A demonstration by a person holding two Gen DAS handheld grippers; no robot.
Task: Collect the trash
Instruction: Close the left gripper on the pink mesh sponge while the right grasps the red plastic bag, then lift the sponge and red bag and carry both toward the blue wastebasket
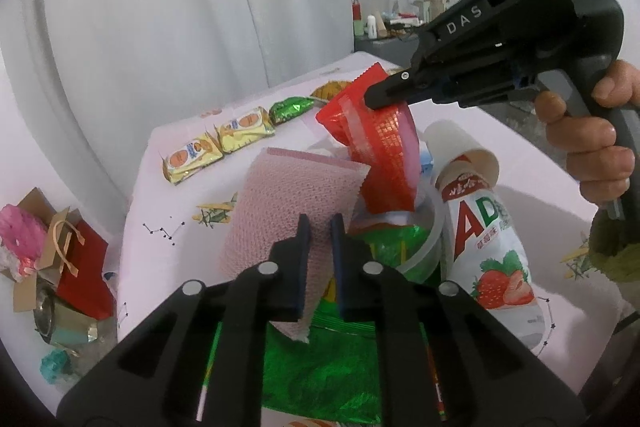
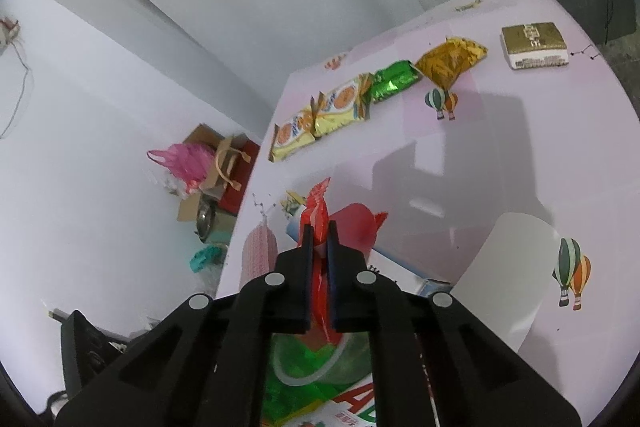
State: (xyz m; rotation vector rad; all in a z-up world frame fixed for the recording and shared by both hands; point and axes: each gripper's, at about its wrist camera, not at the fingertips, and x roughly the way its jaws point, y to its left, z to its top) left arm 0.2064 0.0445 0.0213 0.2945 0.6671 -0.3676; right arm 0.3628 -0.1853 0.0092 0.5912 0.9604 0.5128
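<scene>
My left gripper (image 1: 320, 223) is shut on a pink mesh-textured wrapper (image 1: 288, 199), held up over a clear plastic tub (image 1: 426, 247) stuffed with green foil (image 1: 320, 367). To its upper right, my right gripper (image 1: 374, 98) is shut on a red foil wrapper (image 1: 380, 147) that hangs above the same tub. In the right wrist view the red wrapper (image 2: 316, 215) sits pinched between the right gripper (image 2: 319, 231) jaws, with the pink wrapper (image 2: 258, 255) to the left. A person's hand (image 1: 592, 147) grips the right handle.
A strawberry AD drink pack (image 1: 492, 247) and a white paper cup (image 1: 460, 147) lie right of the tub. Yellow biscuit packets (image 2: 320, 115), a green foil packet (image 2: 394, 79), a gold packet (image 2: 450, 61) and a gold box (image 2: 534, 45) line the far table. Bags (image 1: 60, 251) clutter the floor left.
</scene>
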